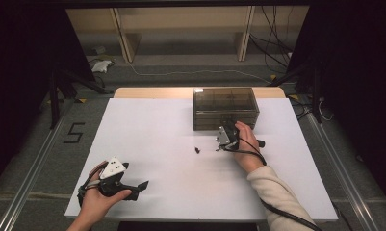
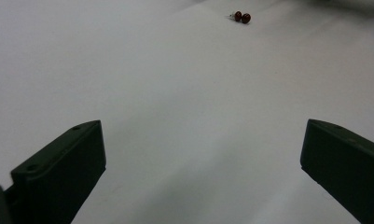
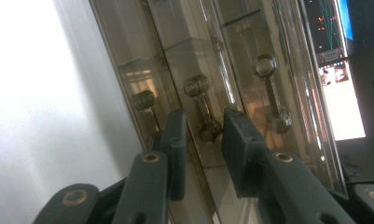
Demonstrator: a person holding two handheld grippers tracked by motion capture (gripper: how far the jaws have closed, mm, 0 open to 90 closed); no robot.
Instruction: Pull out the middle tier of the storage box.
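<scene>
A smoky clear drawer box (image 1: 224, 108) stands at the back of the white table (image 1: 157, 144). My right gripper (image 1: 226, 137) is up against its front. In the right gripper view the gripper (image 3: 204, 140) has one jaw on each side of the middle drawer handle (image 3: 203, 105), with a small gap left, so it is open. Other handles (image 3: 145, 102) (image 3: 268, 88) sit on the drawers to either side. My left gripper (image 1: 135, 188) rests low near the table's front left, jaws wide open (image 2: 203, 154) with nothing between them.
A pair of small dark red beads (image 2: 243, 17) lies on the table between the two grippers, seen as a dark speck (image 1: 198, 150) left of the right hand. A black cable (image 1: 277, 211) trails along the right forearm. Shelving stands beyond the table.
</scene>
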